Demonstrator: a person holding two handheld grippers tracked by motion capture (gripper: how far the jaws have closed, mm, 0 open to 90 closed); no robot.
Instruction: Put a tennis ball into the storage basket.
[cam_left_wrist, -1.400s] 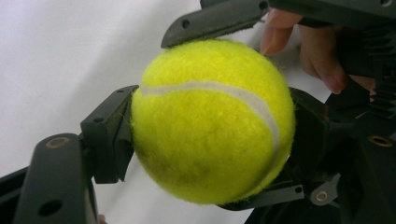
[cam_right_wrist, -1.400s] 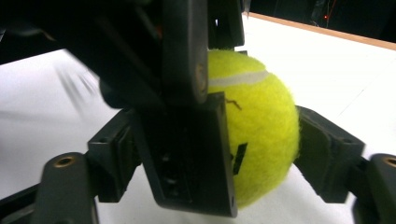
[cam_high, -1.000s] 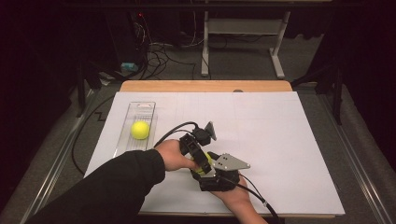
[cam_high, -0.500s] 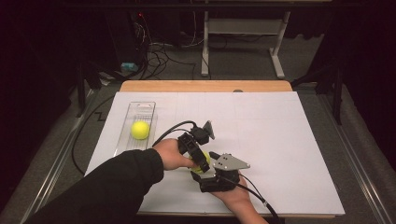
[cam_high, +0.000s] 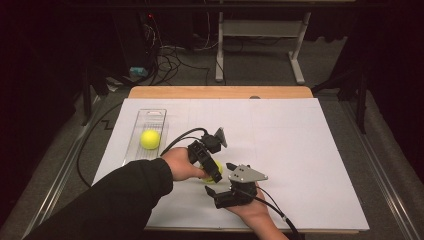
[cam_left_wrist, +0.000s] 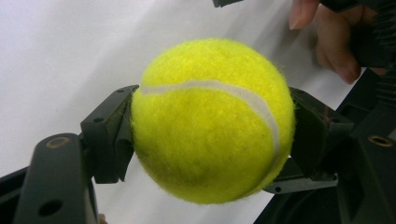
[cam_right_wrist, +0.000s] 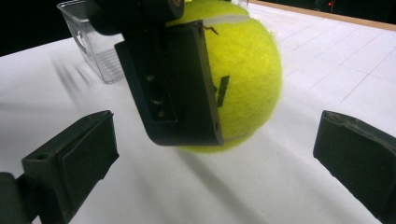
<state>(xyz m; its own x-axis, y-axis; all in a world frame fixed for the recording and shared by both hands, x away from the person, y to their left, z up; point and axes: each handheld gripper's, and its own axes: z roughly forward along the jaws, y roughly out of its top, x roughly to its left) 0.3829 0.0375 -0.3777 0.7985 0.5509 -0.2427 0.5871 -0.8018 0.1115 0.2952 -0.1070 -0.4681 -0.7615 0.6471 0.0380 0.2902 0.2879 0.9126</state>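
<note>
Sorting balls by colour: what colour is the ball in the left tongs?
Yellow-green tennis ball with a white seam, clearest in the left gripper view.

A tray (cam_high: 161, 114) lies on the sheet (cam_high: 300, 150) at left of centre in the high view, with a ball (cam_high: 150, 139) inside it. Lower and to the right, near the frame's centre bottom, the left gripper (cam_high: 214, 176) sits just above and left of the right gripper (cam_high: 222, 196), a second ball (cam_left_wrist: 212, 121) between the left gripper's jaws. Behind the sheet runs the table edge (cam_high: 220, 92).
</note>
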